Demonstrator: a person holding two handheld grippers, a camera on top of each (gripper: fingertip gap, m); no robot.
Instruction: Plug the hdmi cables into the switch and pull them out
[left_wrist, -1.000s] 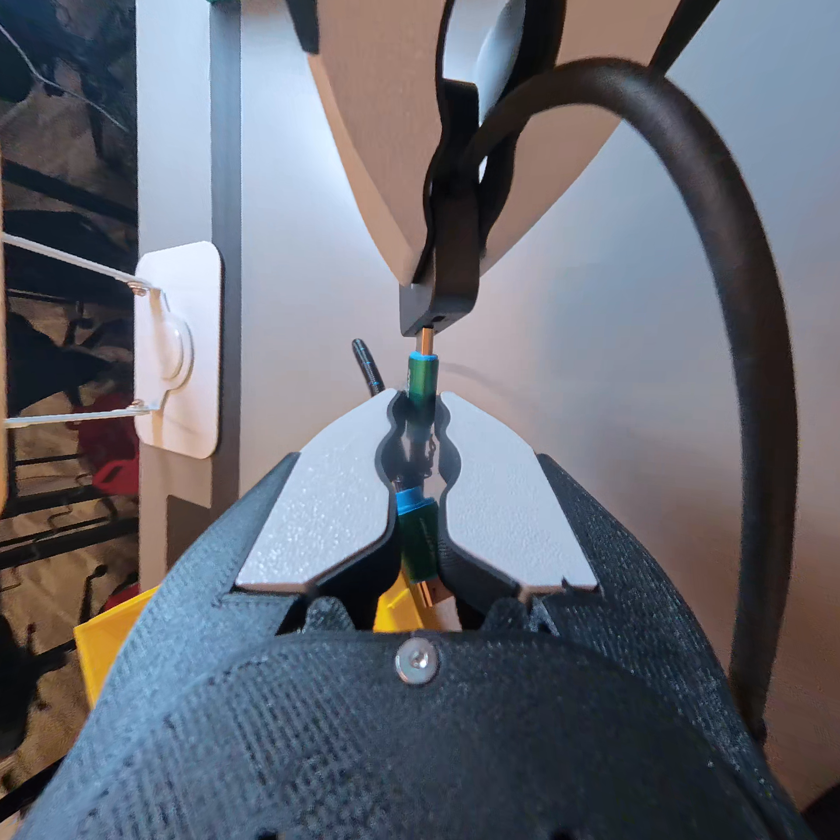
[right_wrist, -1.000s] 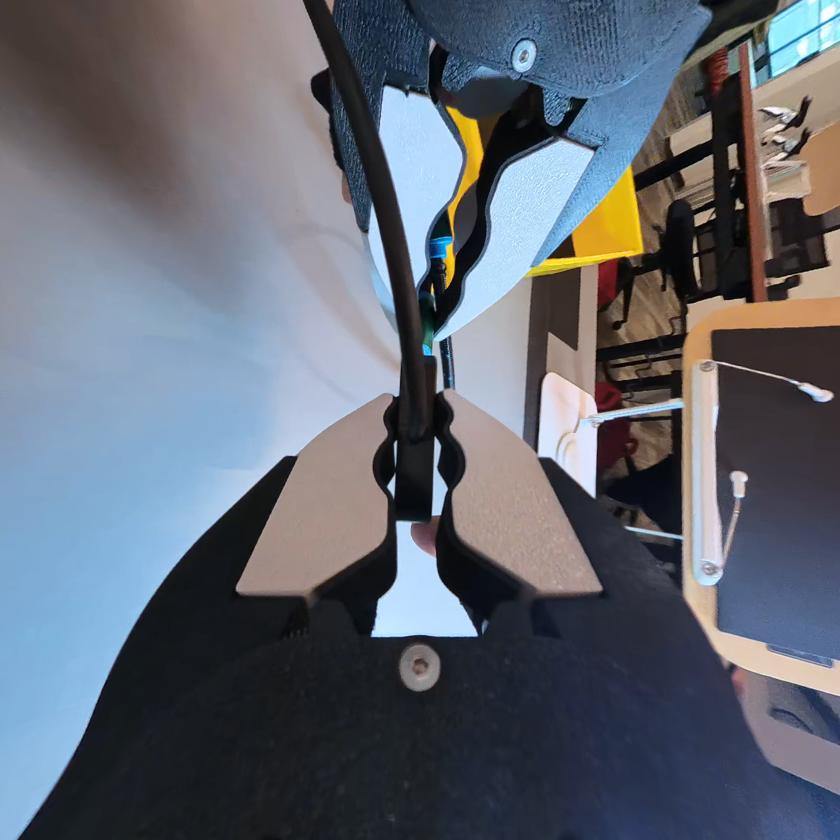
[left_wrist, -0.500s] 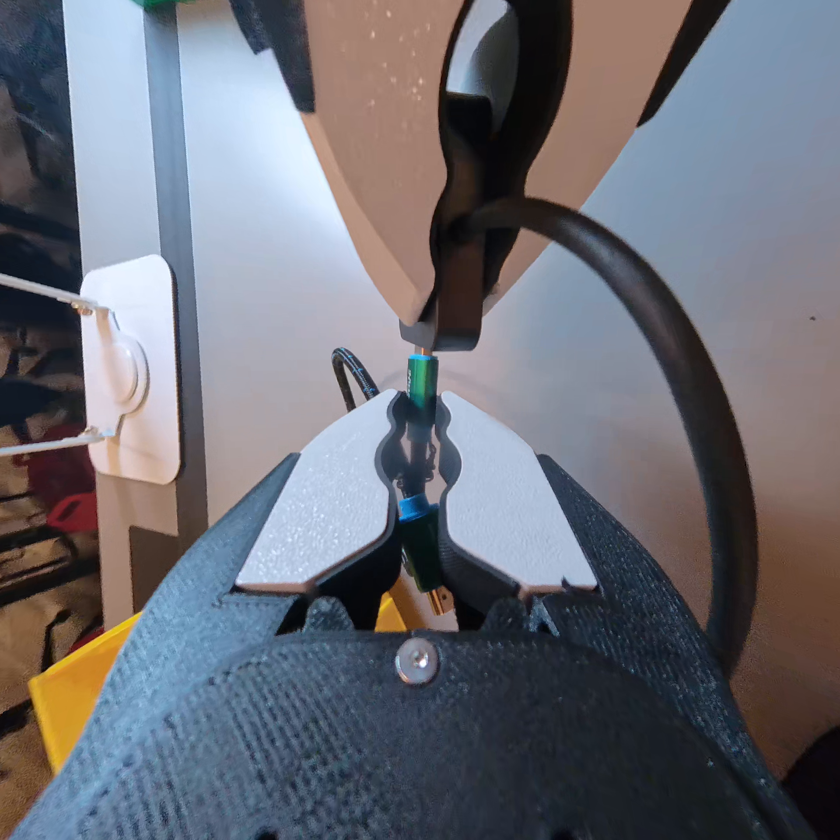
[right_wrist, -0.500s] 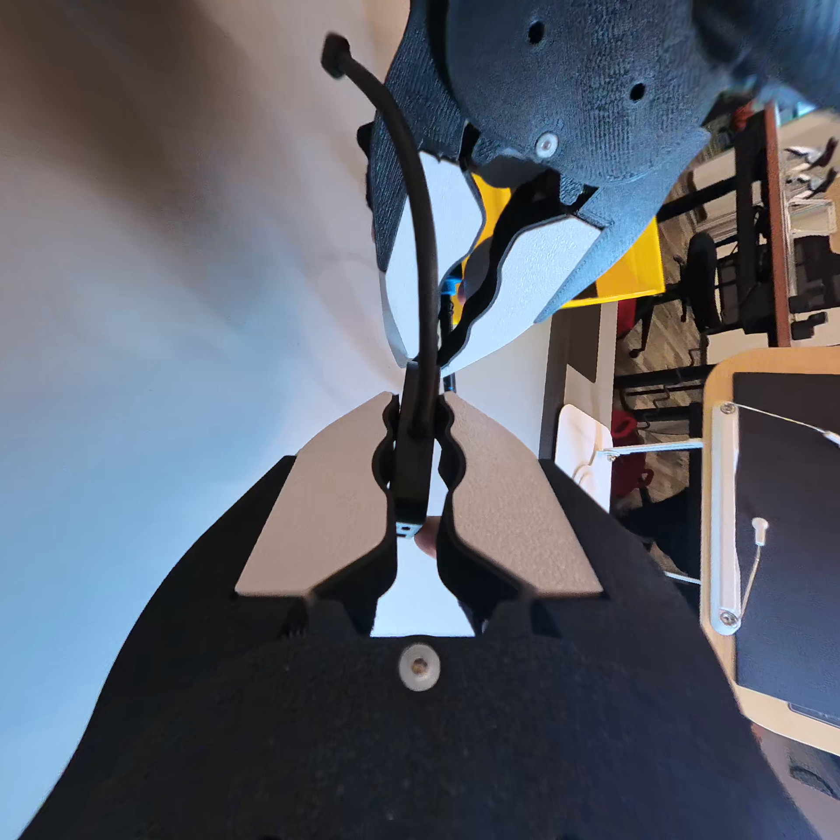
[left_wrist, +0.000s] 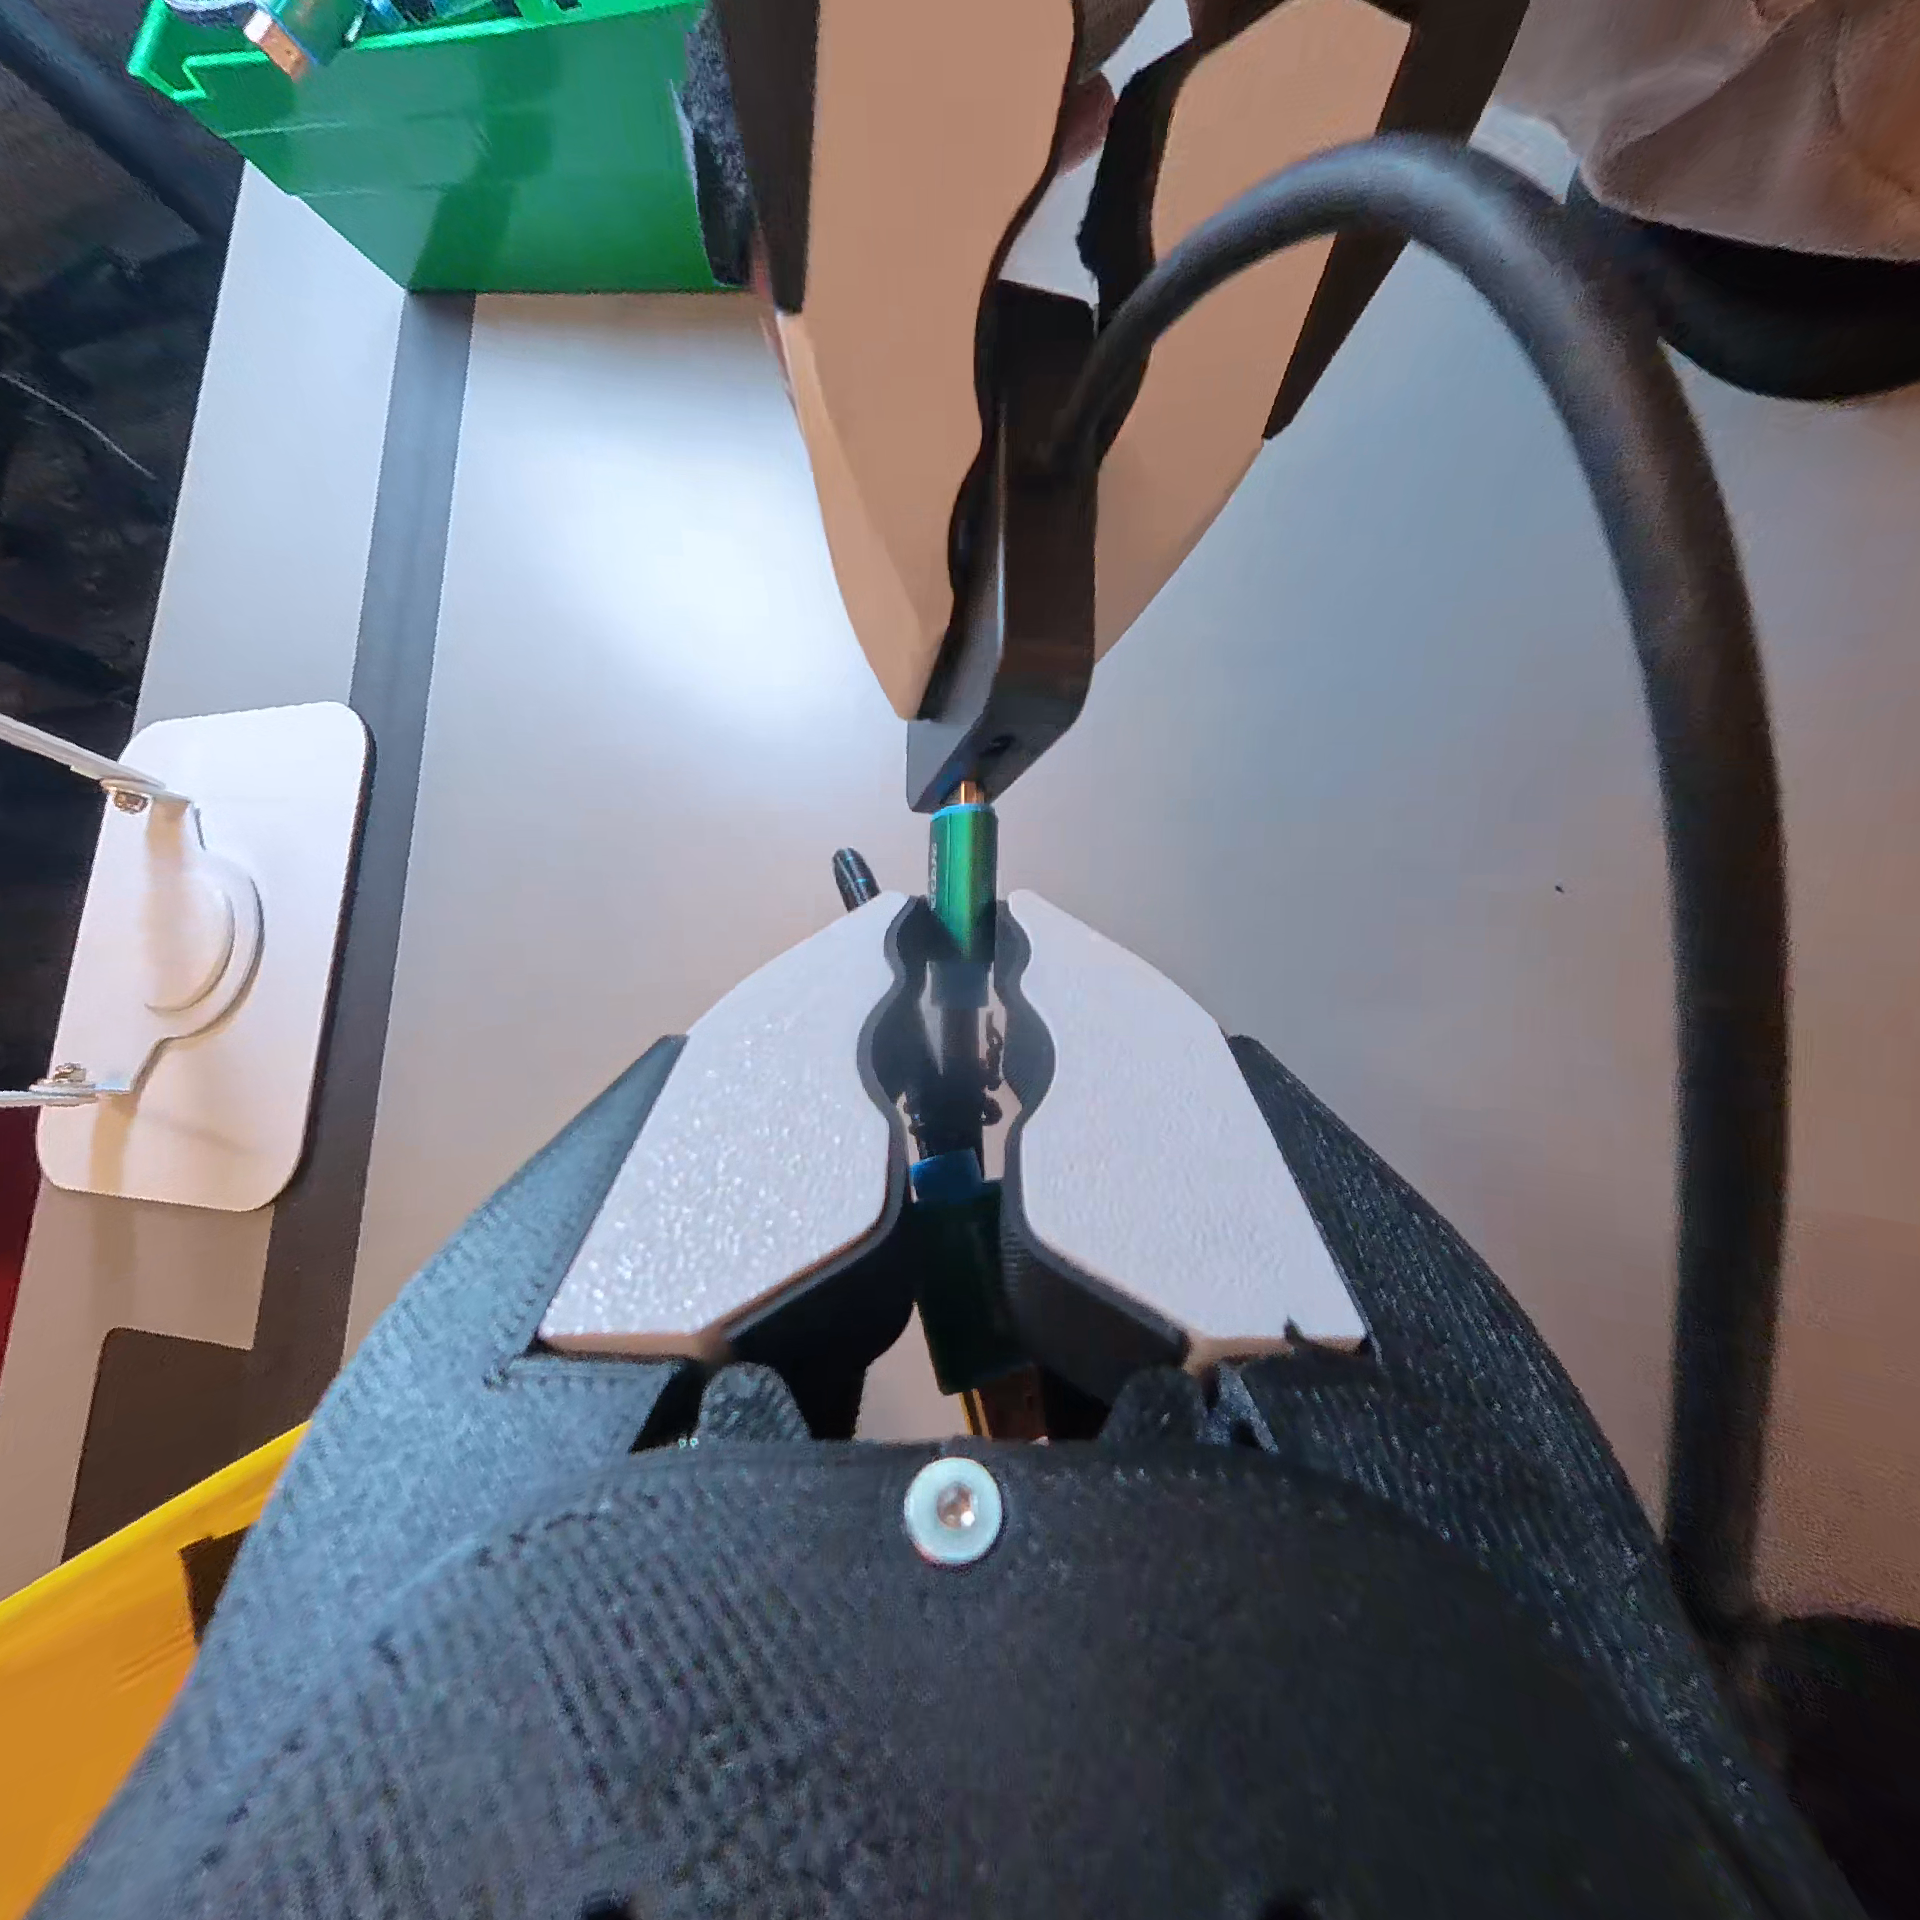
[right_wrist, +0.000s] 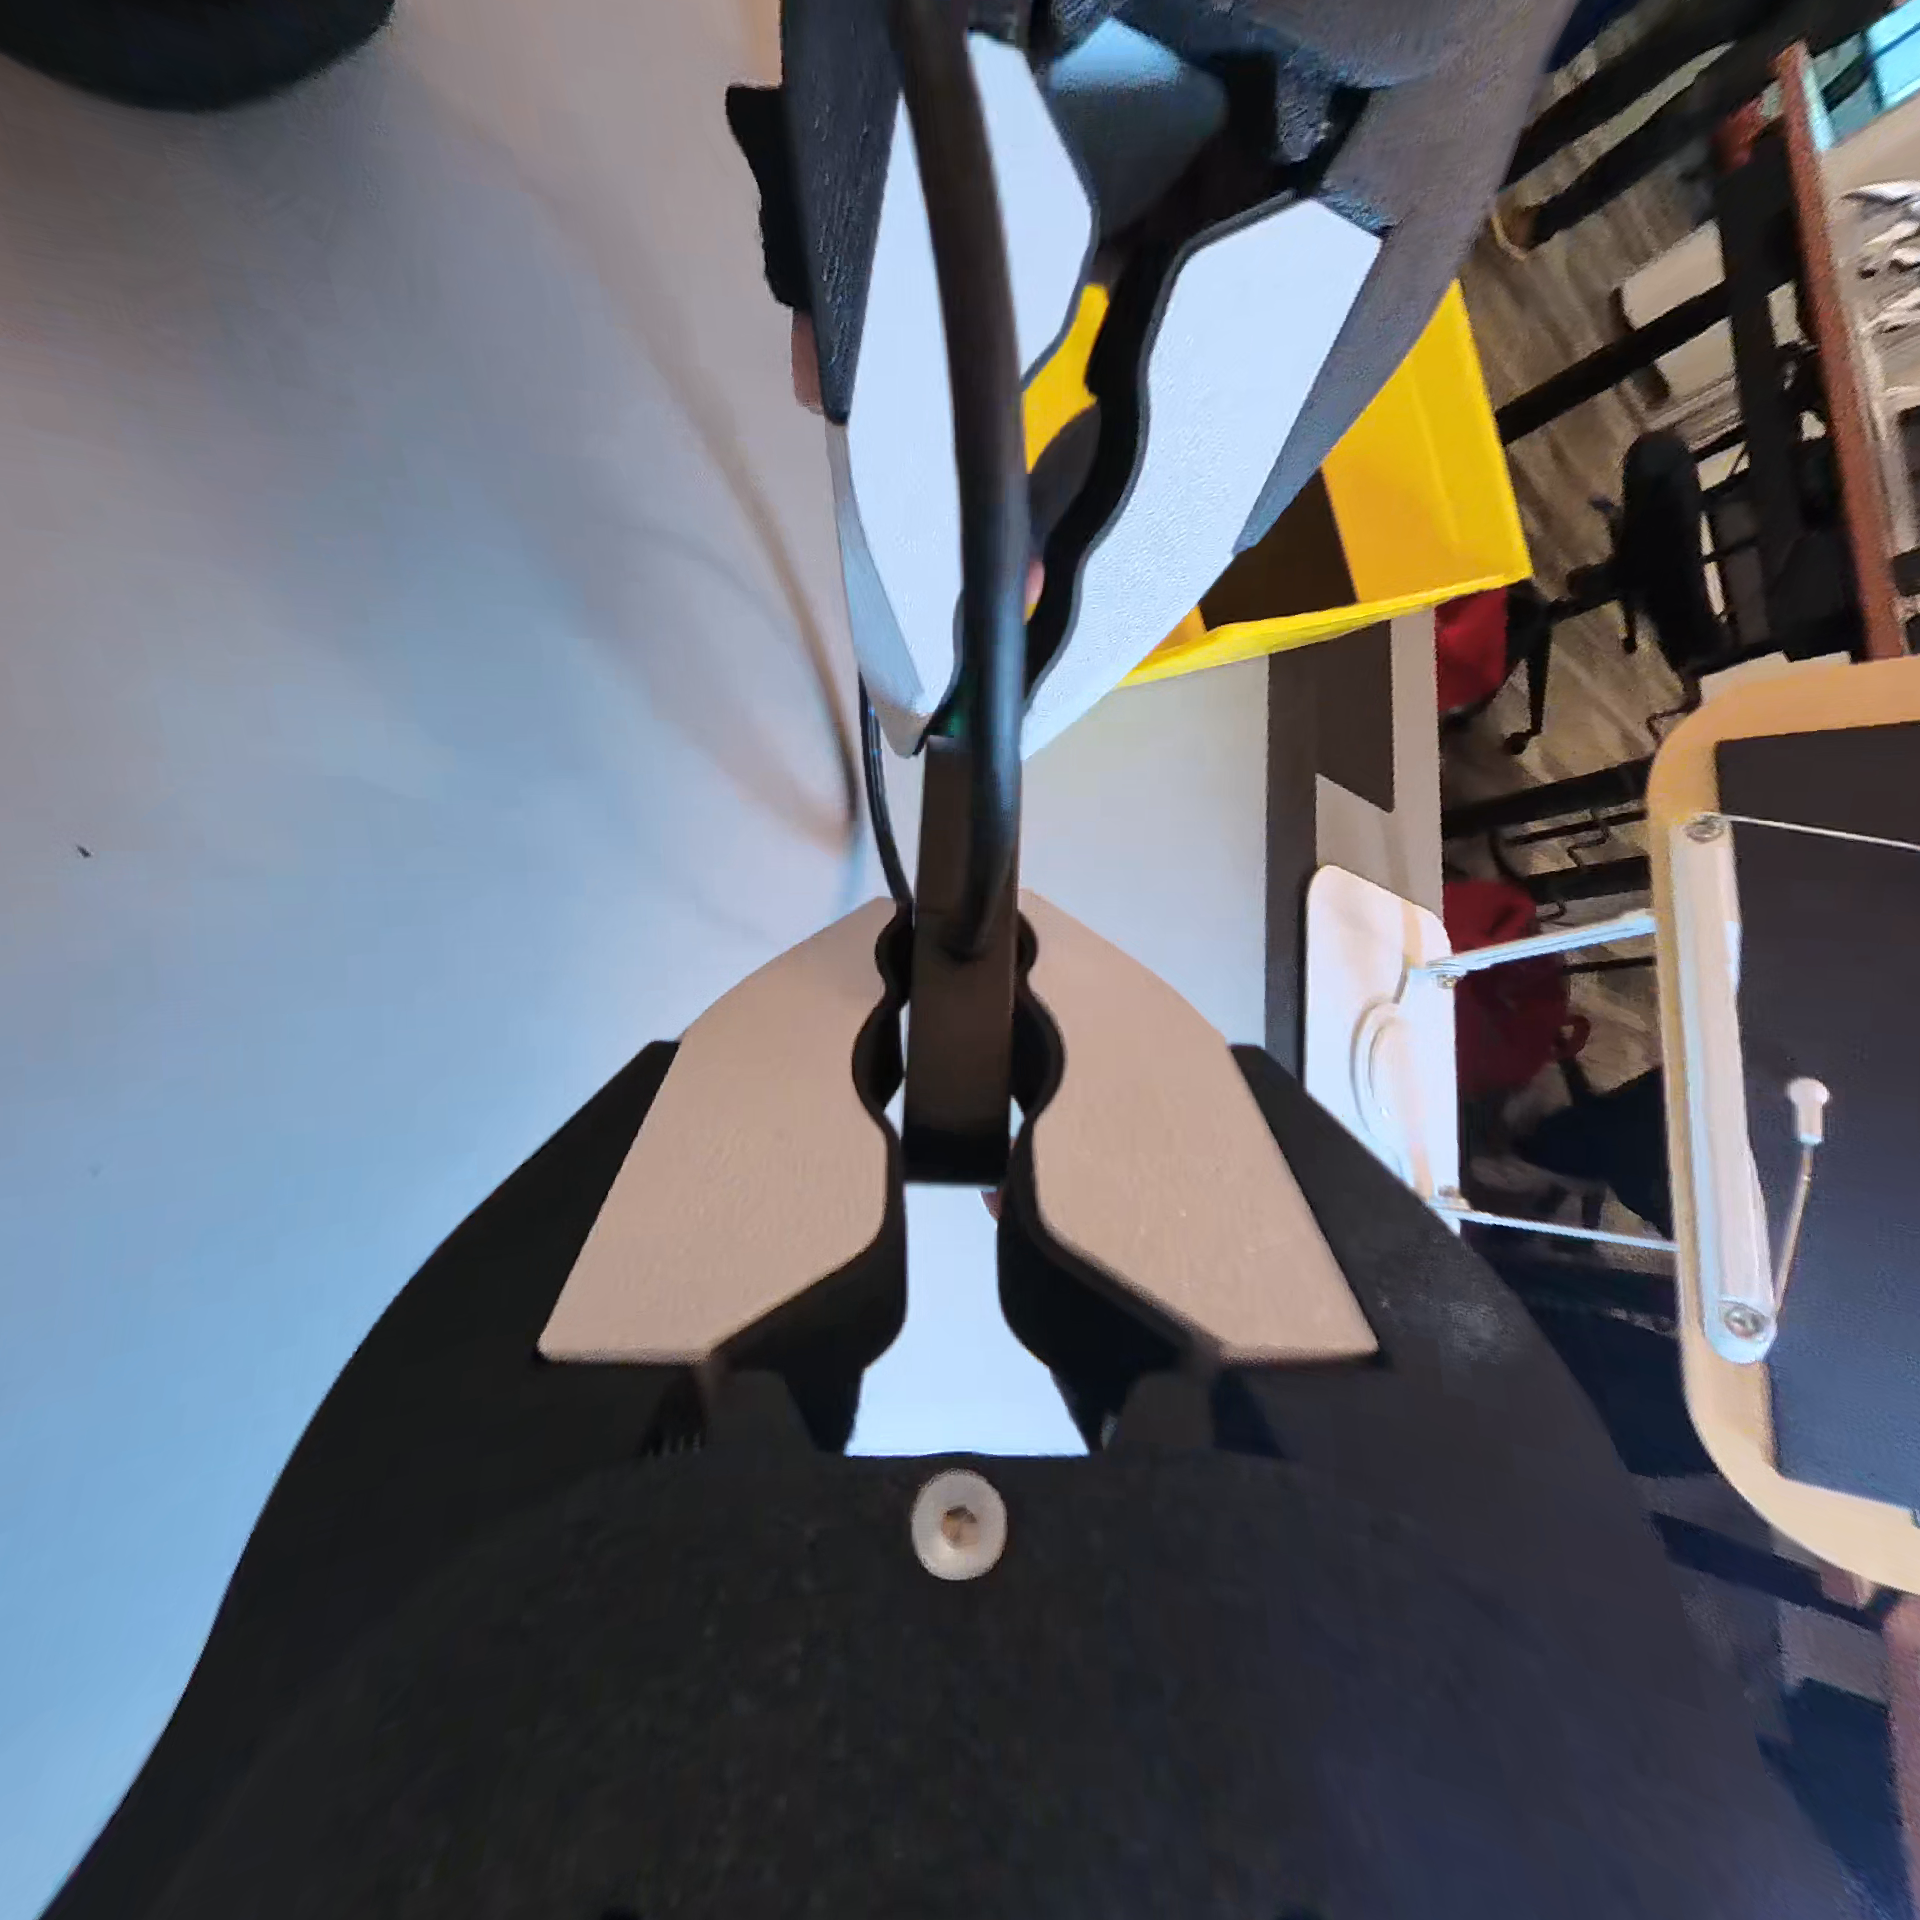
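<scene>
In the left wrist view my left gripper (left_wrist: 961, 920) is shut on a green HDMI plug (left_wrist: 961, 883). The plug's gold tip (left_wrist: 971, 792) sits in a port of the black switch (left_wrist: 1023, 613). My right gripper (right_wrist: 961, 920) is shut on that switch (right_wrist: 956, 1060) and holds it above the white table (left_wrist: 623, 623). The two grippers face each other tip to tip. The switch's thick black cable (left_wrist: 1662, 623) arcs to the right. A second green plug (left_wrist: 961, 1288) hangs behind my left fingers. The left gripper (right_wrist: 966, 717) also shows in the right wrist view.
A green bin (left_wrist: 447, 135) stands at the table's far edge. A yellow bin (left_wrist: 104, 1662) stands near my left gripper and shows in the right wrist view (right_wrist: 1403, 520). A white mount plate (left_wrist: 197, 956) is fixed at the table's edge. A thin braided cable (left_wrist: 854, 873) shows beside the plug. Left and right tips are no more than a few centimetres apart.
The plug went deeper into the switch, and now a short bit of gold tip shows again. Both grippers swung together, bringing the green bin into view. Both grasps are unchanged.
</scene>
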